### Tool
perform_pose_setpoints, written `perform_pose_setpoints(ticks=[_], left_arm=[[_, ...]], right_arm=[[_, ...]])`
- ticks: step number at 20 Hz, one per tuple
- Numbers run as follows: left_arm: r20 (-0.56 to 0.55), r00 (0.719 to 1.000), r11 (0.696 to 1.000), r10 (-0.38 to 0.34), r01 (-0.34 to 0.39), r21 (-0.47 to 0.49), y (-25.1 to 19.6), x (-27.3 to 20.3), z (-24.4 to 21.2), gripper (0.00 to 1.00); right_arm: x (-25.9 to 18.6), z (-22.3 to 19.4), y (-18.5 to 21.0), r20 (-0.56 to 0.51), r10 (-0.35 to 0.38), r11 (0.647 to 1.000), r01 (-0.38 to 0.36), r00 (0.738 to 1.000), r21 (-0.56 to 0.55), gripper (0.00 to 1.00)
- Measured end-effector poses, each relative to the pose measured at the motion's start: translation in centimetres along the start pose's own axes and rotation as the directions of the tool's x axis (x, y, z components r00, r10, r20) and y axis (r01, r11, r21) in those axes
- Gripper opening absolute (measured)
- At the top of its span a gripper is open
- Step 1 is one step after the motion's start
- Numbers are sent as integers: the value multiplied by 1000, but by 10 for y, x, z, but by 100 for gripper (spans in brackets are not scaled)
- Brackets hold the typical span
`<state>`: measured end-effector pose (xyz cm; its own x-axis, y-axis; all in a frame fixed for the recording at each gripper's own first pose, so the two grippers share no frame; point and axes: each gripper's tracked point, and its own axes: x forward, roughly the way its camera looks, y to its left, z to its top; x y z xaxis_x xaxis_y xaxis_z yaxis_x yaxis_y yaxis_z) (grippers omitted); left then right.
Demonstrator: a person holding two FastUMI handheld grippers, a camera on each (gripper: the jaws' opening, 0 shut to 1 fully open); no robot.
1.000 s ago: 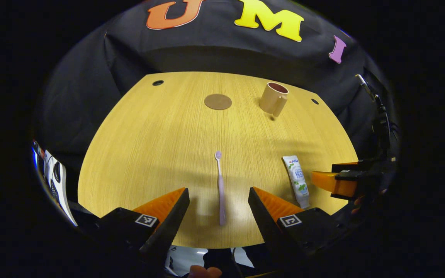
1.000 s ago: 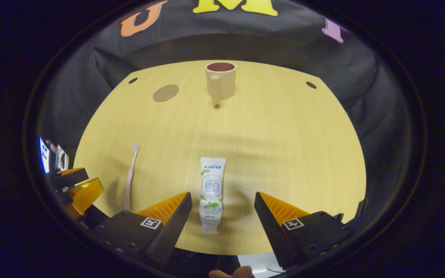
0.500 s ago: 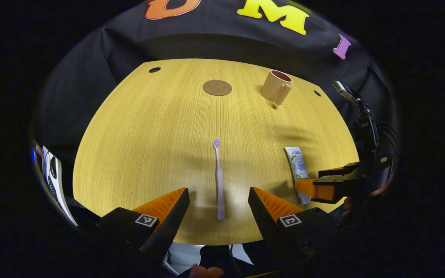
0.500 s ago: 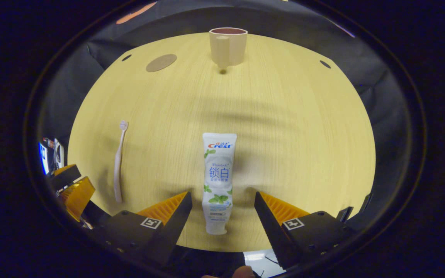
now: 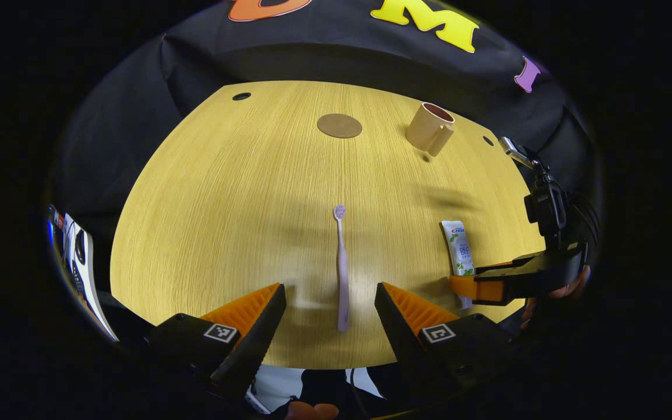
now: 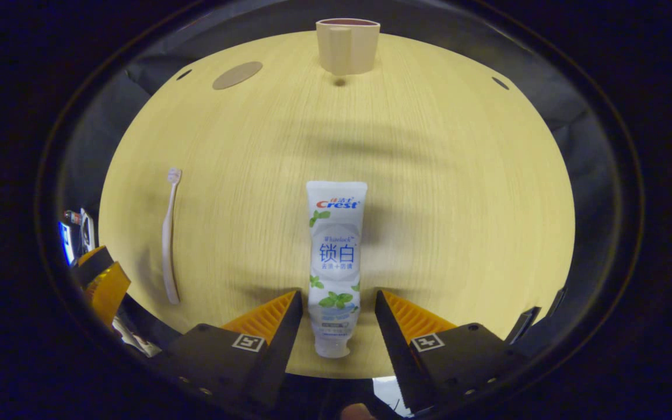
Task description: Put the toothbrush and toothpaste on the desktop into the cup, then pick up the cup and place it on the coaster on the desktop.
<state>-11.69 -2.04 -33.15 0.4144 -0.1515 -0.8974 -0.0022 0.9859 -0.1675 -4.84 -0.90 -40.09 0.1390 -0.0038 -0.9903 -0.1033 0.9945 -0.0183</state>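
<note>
On the wooden desktop (image 5: 225,192), toothbrush (image 5: 342,268) and toothpaste (image 6: 335,256) lie flat.

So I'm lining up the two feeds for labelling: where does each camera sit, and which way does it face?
Left gripper view: rides on the left hand-held gripper, low over the desk's near edge, facing along the toothbrush between its open fingers; farther right, the other gripper and fingers holding it.
Right gripper view: rides on the right hand-held gripper, fingers flanking the toothpaste, facing the cup.
Shared: desk, coaster, cup, toothbrush, toothpaste.
</note>
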Motion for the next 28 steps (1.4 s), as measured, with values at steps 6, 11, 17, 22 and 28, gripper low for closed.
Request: perform_pose_setpoints(ticks=[6, 11, 17, 22, 28], left_arm=[[-14, 1000, 1000, -3, 3, 8, 3, 2, 2, 99], [-16, 1000, 1000, -7, 7, 10, 7, 6, 6, 99], [-44, 998, 999, -41, 42, 15, 1, 18, 4, 99], [-116, 991, 998, -59, 62, 20, 5, 40, -9, 99], [-149, 988, 999, -33, 37, 27, 24, 70, -13, 99]], right_arm=[[5, 4, 0, -14, -21, 1000, 21, 1000, 14, 59], [5, 4, 2, -29, -30, 999, 31, 999, 31, 50], [5, 4, 4, -35, 11, 999, -10, 999, 51, 47], [1, 7, -1, -12, 31, 996, -30, 999, 90, 43], [-12, 16, -2, 20, 63, 990, -65, 998, 128, 43]])
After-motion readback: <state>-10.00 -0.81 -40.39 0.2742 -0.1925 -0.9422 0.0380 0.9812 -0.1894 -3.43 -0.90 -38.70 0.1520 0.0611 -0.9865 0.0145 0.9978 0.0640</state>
